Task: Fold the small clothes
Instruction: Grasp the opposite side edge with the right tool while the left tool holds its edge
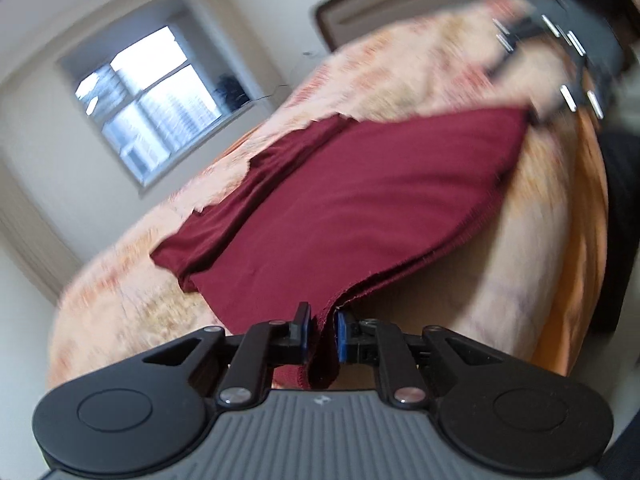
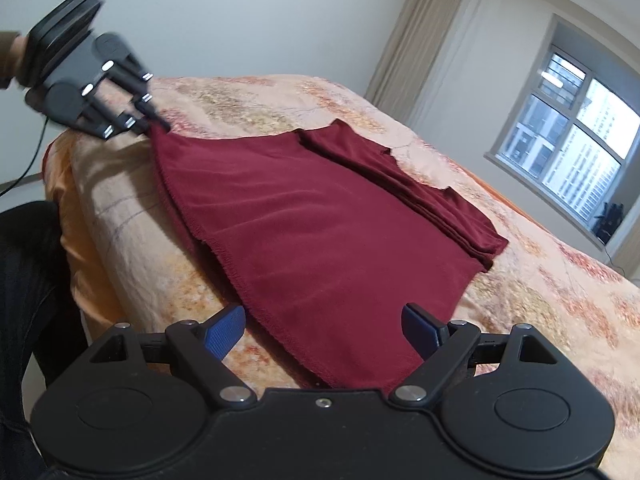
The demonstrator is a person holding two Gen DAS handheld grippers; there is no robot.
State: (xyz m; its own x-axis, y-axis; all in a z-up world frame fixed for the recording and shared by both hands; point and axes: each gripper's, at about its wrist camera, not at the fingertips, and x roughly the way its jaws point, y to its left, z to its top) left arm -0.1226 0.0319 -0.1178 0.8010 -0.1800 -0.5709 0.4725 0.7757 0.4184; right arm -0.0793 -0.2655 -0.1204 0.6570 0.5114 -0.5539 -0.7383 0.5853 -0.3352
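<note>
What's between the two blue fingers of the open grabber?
The near hem of the dark red cloth lies between the right gripper's blue fingers, which stand wide apart, not pinching it. Bedspread lies underneath. The right wrist view shows this.

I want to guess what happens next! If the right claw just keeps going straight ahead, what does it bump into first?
Most likely the dark red garment. The right claw is open, its blue pads either side of the near hem, pointing down at the cloth spread on the bed. Depth is hard to judge.
</note>
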